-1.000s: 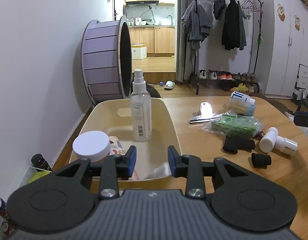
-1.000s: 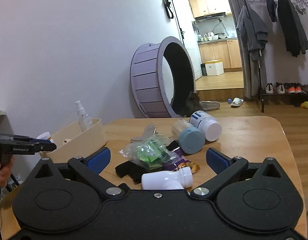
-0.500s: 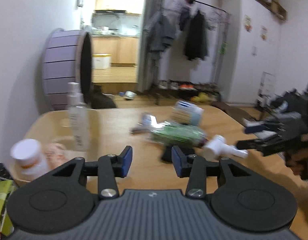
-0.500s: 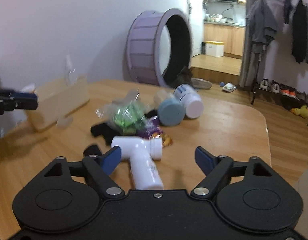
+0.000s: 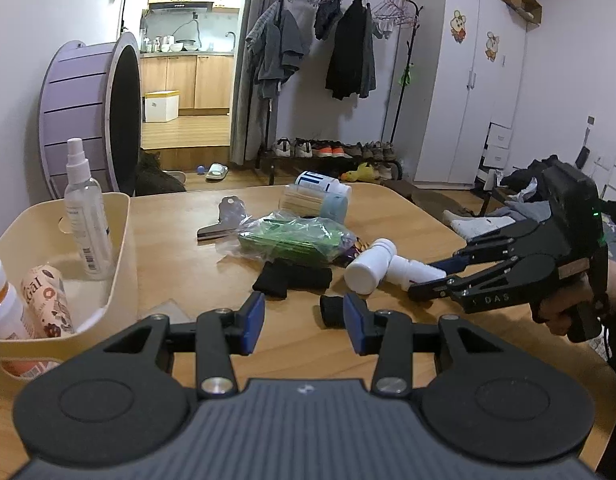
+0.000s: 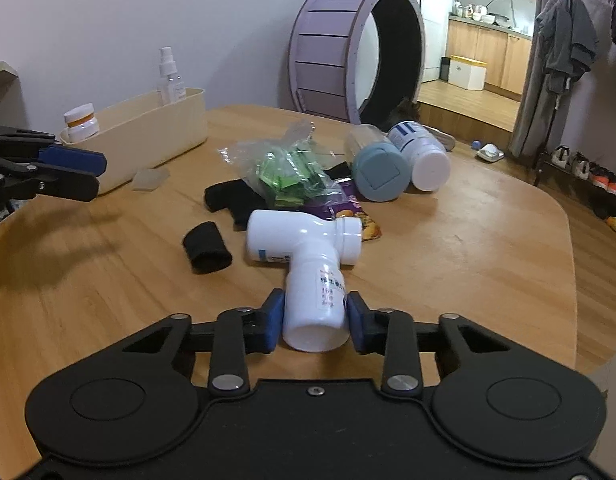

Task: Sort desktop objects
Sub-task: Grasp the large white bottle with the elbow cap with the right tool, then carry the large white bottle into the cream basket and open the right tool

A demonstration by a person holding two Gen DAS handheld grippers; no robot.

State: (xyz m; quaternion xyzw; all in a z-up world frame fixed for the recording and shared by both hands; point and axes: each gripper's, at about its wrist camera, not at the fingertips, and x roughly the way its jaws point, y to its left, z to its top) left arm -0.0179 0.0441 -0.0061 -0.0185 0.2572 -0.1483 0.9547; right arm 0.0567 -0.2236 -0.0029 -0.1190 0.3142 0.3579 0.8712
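Right tongs [image 6: 315, 322] closing – blue pads touching a smooth white bottle [image 6: 313, 304]; left tongs [image 5: 304, 322] released.

Two white pill bottles [image 6: 308, 256] lie touching in a T mid-tabletop, beside a cream bin [image 6: 148, 136] near the left edge.

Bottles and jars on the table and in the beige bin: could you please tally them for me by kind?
White bottles lying on the table: 3
Blue-lidded jar lying on the table: 1
Spray bottle standing in the beige bin: 1
White-lidded jar in the bin: 1
Total: 6
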